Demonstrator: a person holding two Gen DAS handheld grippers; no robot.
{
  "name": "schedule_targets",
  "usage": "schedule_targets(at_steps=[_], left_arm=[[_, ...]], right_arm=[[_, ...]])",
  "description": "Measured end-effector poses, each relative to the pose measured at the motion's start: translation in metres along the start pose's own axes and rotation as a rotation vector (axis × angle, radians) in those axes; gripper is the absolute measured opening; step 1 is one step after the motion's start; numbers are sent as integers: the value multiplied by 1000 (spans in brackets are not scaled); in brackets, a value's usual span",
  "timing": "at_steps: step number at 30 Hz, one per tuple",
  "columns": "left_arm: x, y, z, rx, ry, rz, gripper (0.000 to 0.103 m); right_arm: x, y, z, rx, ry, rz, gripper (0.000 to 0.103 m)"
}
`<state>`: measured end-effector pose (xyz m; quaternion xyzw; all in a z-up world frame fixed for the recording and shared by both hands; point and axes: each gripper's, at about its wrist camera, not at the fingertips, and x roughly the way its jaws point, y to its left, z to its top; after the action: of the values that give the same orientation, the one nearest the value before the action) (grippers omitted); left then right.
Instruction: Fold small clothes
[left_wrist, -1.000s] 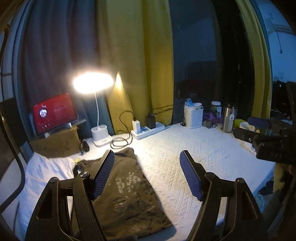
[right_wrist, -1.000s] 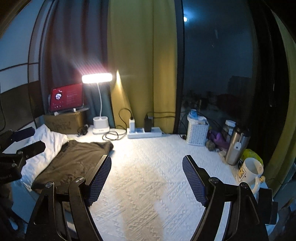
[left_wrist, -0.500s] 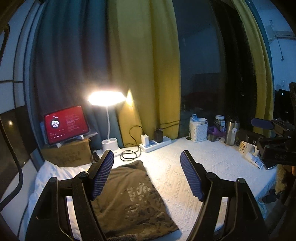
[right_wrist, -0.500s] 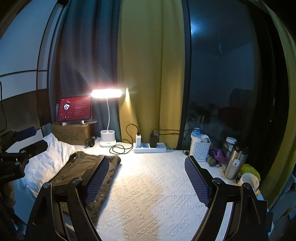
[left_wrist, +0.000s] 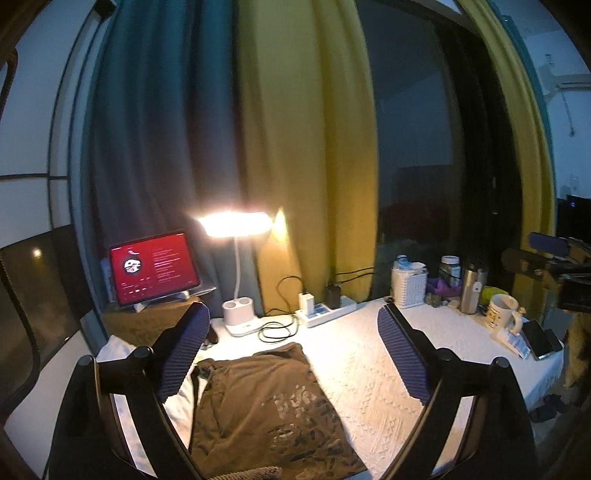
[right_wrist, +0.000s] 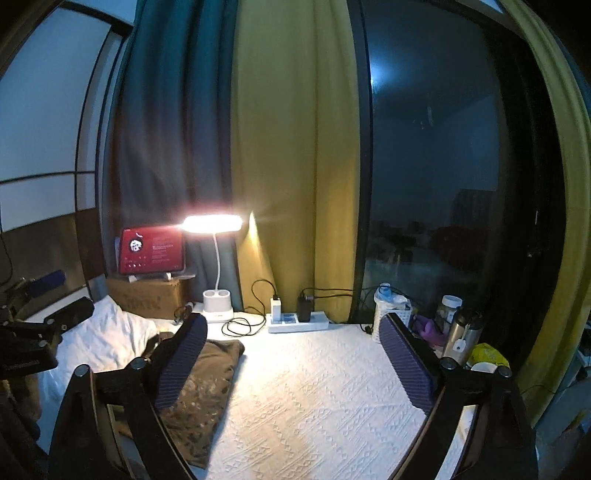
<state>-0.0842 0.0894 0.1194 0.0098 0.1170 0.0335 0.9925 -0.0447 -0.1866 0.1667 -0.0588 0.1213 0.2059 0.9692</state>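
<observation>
Olive-brown shirt (left_wrist: 258, 406) lies folded on the white cloth's (left_wrist: 369, 369) left side while both the left gripper (left_wrist: 291, 354) and right gripper (right_wrist: 291, 362) lift away, jaws opening (nothing held), so this fold looks finished.

Left wrist view: above the worktop's (left_wrist: 369, 369) near left, facing the curtains (slightly downward). Right wrist view: further right, same heading, equally near. Shared: lamp (left_wrist: 233, 225) (right_wrist: 212, 223), tablet (left_wrist: 153, 267) (right_wrist: 152, 251), power strip (left_wrist: 325, 314) (right_wrist: 297, 322), folded shirt (left_wrist: 266, 402) (right_wrist: 201, 380).
</observation>
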Motion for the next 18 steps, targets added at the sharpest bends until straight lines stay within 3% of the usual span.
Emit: schedule_targets(at_steps=[18], left_arm=[[8, 9, -8, -46, 24, 19, 92]], right_arm=[[8, 5, -1, -19, 17, -1, 97]])
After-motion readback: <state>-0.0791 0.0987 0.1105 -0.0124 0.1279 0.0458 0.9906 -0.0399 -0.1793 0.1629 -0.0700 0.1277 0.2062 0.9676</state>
